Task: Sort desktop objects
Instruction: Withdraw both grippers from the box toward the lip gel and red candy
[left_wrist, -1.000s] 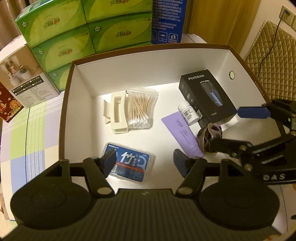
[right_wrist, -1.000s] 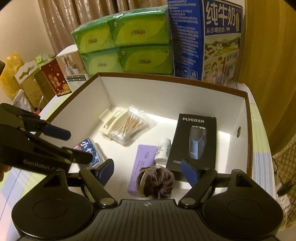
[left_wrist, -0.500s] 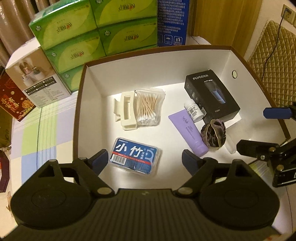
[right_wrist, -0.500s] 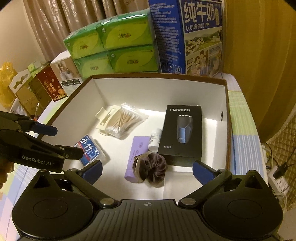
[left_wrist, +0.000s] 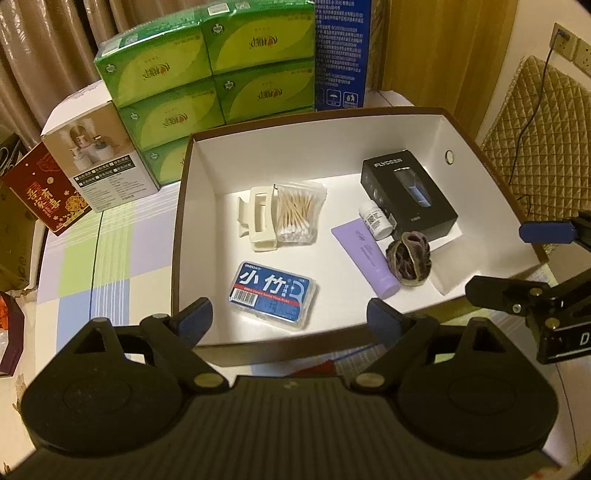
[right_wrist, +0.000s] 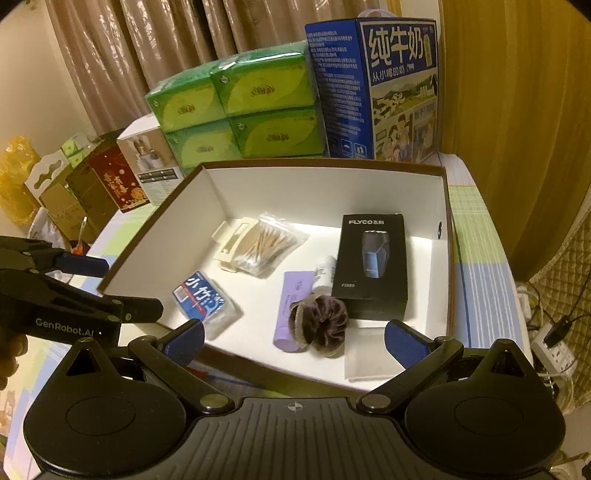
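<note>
A brown box with a white inside holds a blue floss-pick case, a cream hair claw, a bag of cotton swabs, a purple tube, a small white bottle, a dark scrunchie and a black FLYCO shaver box. My left gripper is open and empty above the box's near edge. My right gripper is open and empty at the near right side.
Green tissue packs and a blue milk carton stand behind the box. A white product box and a red box stand to the left. A quilted chair and a power strip are to the right.
Both grippers have pulled back and up away from the box, and both have opened wider. The scrunchie now lies free beside the purple tube.
</note>
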